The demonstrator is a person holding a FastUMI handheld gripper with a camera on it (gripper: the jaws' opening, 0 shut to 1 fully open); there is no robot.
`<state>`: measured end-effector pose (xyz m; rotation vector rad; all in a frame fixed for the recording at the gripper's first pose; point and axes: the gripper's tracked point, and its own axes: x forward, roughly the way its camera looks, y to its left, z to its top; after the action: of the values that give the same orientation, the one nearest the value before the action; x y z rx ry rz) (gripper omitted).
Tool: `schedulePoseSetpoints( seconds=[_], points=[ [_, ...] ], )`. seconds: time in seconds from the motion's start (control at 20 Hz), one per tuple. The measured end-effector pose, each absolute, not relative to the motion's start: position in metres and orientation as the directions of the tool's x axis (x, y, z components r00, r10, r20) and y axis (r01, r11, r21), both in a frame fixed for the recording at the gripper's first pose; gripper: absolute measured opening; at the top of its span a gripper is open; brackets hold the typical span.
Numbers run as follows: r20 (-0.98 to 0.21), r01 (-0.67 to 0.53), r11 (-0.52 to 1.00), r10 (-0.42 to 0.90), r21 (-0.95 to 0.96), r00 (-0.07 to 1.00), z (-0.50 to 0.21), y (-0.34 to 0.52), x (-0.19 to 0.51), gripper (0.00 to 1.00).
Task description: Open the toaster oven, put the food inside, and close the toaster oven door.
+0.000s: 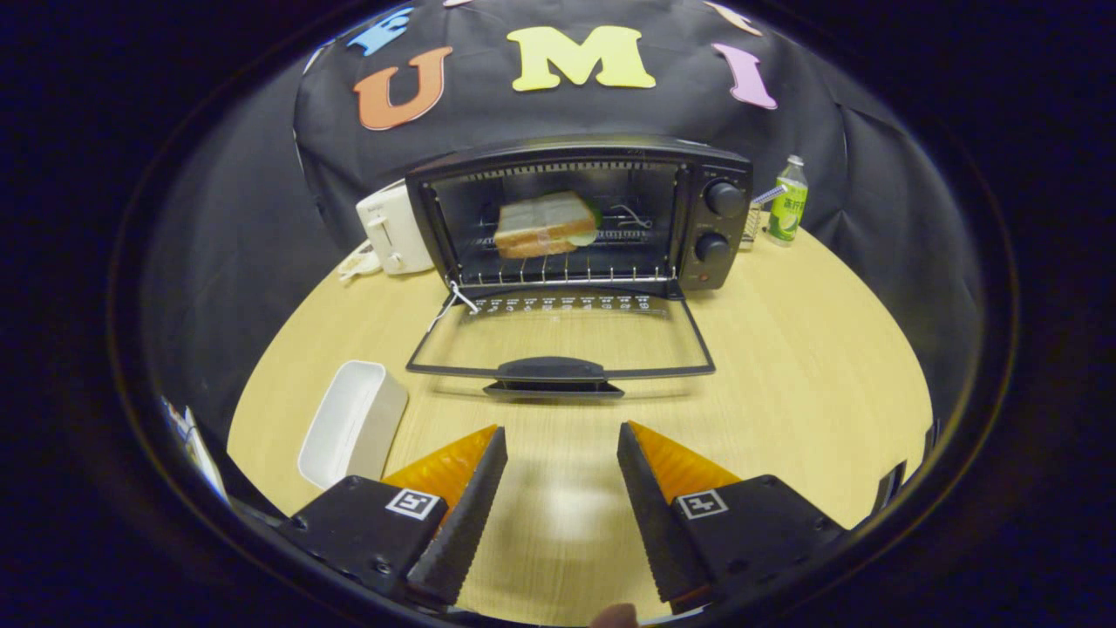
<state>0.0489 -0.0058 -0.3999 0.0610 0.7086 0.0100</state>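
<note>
So, the gripper point(562, 440) is seen hovering over the round wooden table point(785, 366), its 2 fingers spread wide apart with nothing held between them, just bare tabletop showing in the gap. Straight ahead, beyond the fingertips, the toaster oven point(580, 218) is parked near the far side of the table with its glass door point(562, 336) dropped all the way down flat toward the gripper, the dark handle point(551, 371) at the near edge. Inside, the sandwich point(545, 225) can be seen sitting on the wire rack, roughly in the middle of the cavity, a bit of green poking out at its right side. 2 knobs point(724, 199) are stacked on the oven's right panel.

Off to the left of the fingers, a white rectangular tray point(353, 423) is lying empty on the table. A white toaster point(392, 228) is tucked just beside the oven's left side, and a green-labelled bottle point(787, 202) is stood upright off to the oven's right, near the table edge. A fingertip of the person point(615, 616) is just visible below the gripper.
</note>
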Motion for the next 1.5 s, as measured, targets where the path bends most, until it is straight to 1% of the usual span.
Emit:
schedulePoseSetpoints(
  seconds=[0.3, 0.55, 0.95, 1.15, 1.3, 1.5],
  points=[
    [-0.659, 0.040, 0.998, -0.004, 0.040, 0.752, -0.425, 0.003, 0.066, 0.84],
    [-0.660, 0.063, 0.998, -0.034, 0.020, 0.750, -0.430, 0.007, 0.086, 0.84],
    [-0.687, 0.097, 0.995, -0.070, 0.000, 0.723, -0.442, 0.000, 0.095, 0.84],
    [-0.684, 0.105, 0.994, -0.069, 0.012, 0.726, -0.425, 0.001, 0.091, 0.84],
    [-0.641, 0.091, 0.996, -0.058, 0.019, 0.766, -0.399, -0.002, 0.089, 0.84],
    [-0.607, 0.095, 0.995, -0.064, 0.019, 0.792, -0.375, 0.000, 0.092, 0.84]
  ],
)
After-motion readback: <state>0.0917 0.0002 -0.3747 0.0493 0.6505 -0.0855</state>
